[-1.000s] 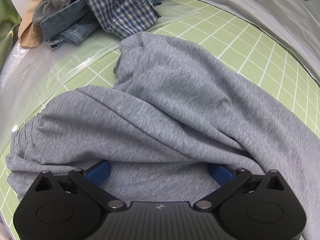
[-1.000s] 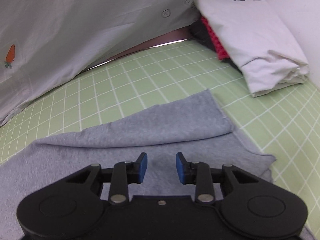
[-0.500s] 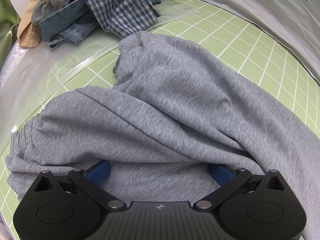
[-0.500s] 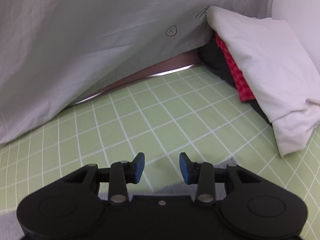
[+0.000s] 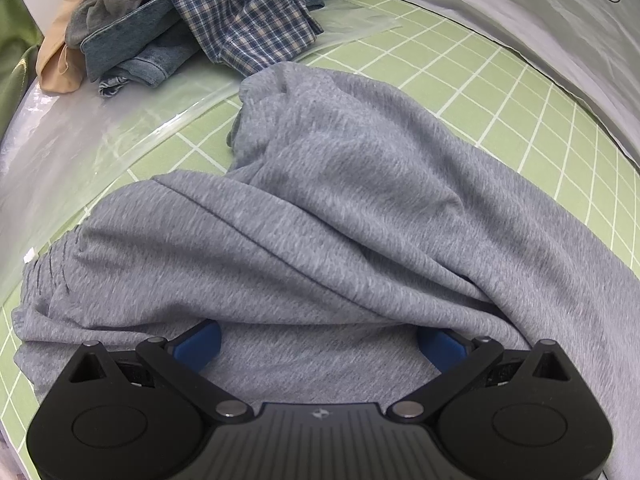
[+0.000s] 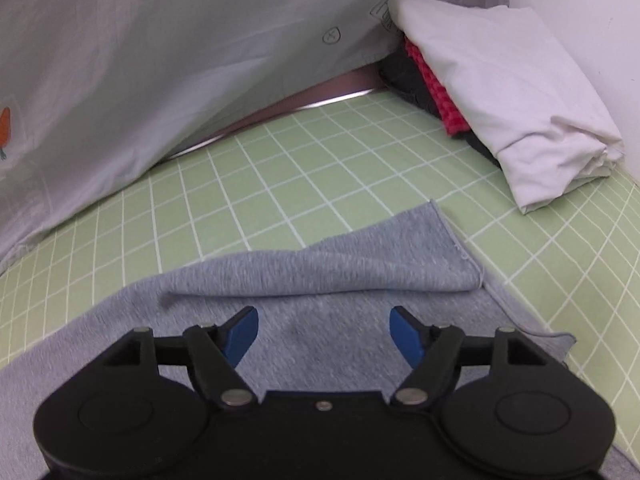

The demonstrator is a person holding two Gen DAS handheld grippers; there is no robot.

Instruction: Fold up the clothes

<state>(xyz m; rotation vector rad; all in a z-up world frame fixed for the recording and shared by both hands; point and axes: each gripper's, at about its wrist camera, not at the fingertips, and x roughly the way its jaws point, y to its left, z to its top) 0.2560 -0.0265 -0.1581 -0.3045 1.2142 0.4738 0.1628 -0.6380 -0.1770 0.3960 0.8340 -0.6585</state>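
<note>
Over on the left wrist view, the far left corner of the counter is piled high: a tan garment [image 5: 56,68] at the outer edge, a denim piece [image 5: 132,50] bundled against it, and a blue plaid shirt [image 5: 244,20] draped over the top. They sit on a clear plastic sheet [image 5: 100,128] that covers that end of the green grid mat [image 5: 500,92]. Moving right, the grey sweatpants [image 5: 320,208] sprawl across the middle of the mat, rumpled, with a raised ridge of fabric running from the far end toward the camera and gathered cloth bunched at the near left edge. The left claw [image 5: 318,346] is spread wide, its blue pads tucked just under a fold of the grey fabric, gripping nothing. Along the far right edge runs a pale grey sheet [image 5: 520,12].

On to the right wrist view. That same pale grey sheet [image 6: 160,60] hangs along the back edge, a small carrot print [image 6: 5,126] at its far left. The grey sweatpants [image 6: 340,264] lie flat on the green grid mat [image 6: 320,172] here, one leg end folded over on top, its hem pointing to the back right. The right claw [image 6: 324,334] hovers over the cloth with its blue pads wide apart, holding nothing. At the far right corner sits a stack of folded clothes: a white garment [image 6: 500,100] on top, a red one [image 6: 440,92] and dark fabric [image 6: 404,76] peeking out beneath.
</note>
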